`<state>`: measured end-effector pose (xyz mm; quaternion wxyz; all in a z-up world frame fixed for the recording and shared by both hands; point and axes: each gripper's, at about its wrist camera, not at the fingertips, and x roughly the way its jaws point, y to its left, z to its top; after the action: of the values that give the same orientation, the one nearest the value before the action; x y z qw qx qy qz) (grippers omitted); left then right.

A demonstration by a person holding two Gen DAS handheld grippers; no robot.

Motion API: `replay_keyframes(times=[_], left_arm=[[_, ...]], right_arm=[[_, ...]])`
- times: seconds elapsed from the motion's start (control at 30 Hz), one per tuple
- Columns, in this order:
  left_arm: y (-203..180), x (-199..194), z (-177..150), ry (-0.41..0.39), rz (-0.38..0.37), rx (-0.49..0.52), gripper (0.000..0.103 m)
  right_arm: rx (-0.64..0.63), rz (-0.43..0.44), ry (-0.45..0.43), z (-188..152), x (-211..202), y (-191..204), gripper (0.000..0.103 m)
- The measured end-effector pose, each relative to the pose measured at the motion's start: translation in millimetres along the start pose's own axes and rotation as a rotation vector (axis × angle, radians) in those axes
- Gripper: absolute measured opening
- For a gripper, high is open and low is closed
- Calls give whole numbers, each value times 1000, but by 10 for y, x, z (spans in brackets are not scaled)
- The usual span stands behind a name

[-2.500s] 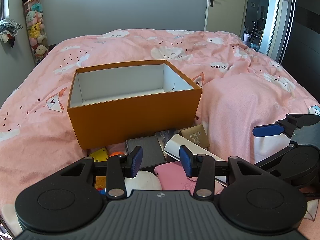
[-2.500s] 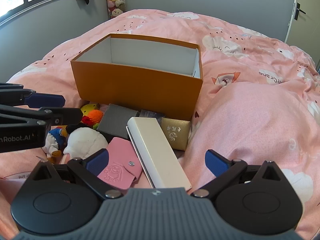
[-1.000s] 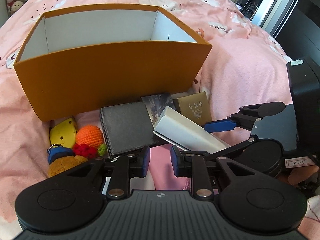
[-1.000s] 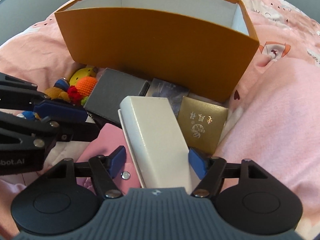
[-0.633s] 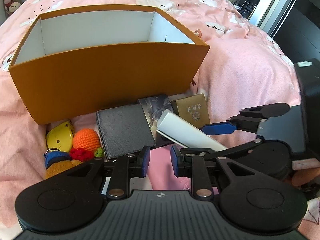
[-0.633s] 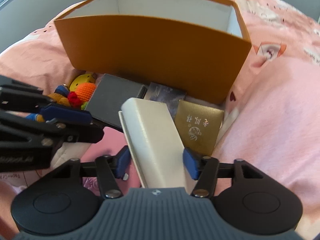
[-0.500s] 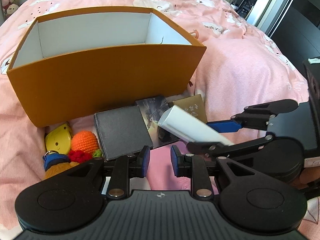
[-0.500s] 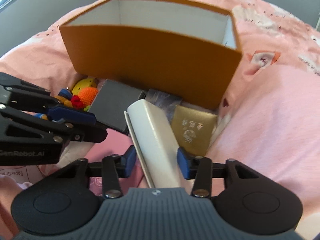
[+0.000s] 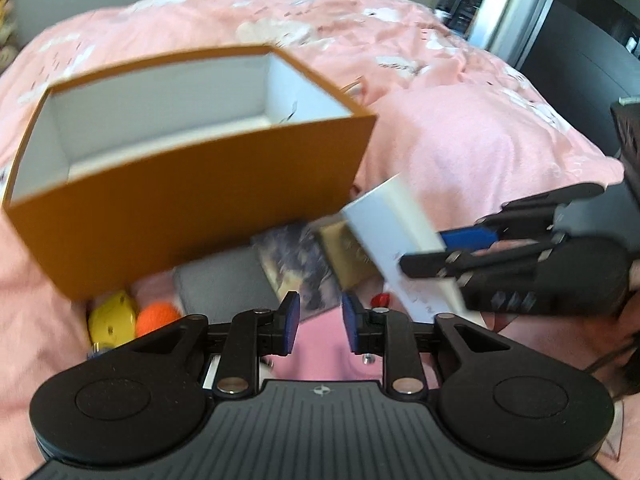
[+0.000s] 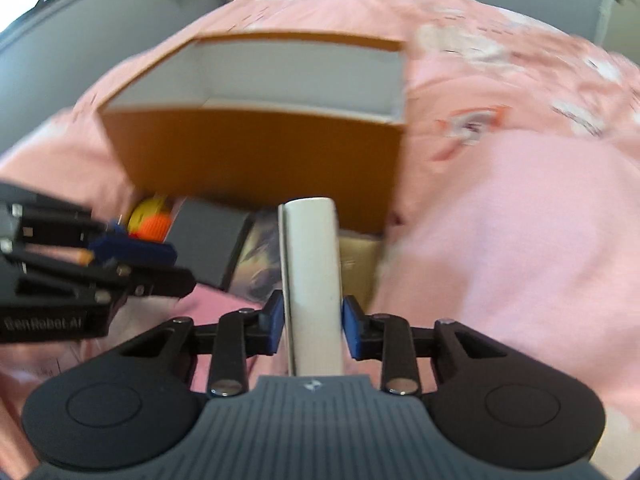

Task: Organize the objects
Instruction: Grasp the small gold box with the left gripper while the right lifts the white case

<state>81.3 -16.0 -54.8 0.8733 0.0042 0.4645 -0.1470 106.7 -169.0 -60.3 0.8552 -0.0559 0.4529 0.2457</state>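
Note:
My right gripper (image 10: 313, 326) is shut on a long white box (image 10: 311, 264) and holds it lifted off the bed, pointing at the open orange box (image 10: 256, 152). In the left wrist view the white box (image 9: 390, 236) hangs at the right in the right gripper (image 9: 452, 248), in front of the orange box (image 9: 192, 216). My left gripper (image 9: 317, 326) hovers low over a pink wallet (image 9: 320, 356); its jaws stand a narrow gap apart with nothing between them. Both views are blurred by motion.
On the pink bedspread (image 9: 480, 128) in front of the orange box lie a grey case (image 9: 224, 284), a dark picture card (image 9: 296, 264), a gold box (image 9: 348, 248), a yellow toy (image 9: 110, 320) and an orange crochet ball (image 9: 158, 316). The orange box looks empty inside.
My right gripper has closed on the white box and lifted it off the bed, swinging it upright toward the orange box. My left gripper has stayed narrow and risen slightly.

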Motion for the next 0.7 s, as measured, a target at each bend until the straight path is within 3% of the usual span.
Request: replay_keyframes(times=[0.03,0.2,0.4,0.6,0.7], left_arm=[[-39,10,31,-7,0,30,41],[-257,178,176,-13,3,212,54],[-536,494,165,31,10,375,54],[-847,769,2,39,127,649,54],[-932,928,-47,80,157,725,54]], right_arm=[[41,-2,-10,8,-46,-93,32],[203,-16,-58,40,-138,-511,31],[274,2,-60,-19,-6,-745,31],[308,37,-60,-27,96,-887,31],[322,53,-60,-30,126,-918,31]])
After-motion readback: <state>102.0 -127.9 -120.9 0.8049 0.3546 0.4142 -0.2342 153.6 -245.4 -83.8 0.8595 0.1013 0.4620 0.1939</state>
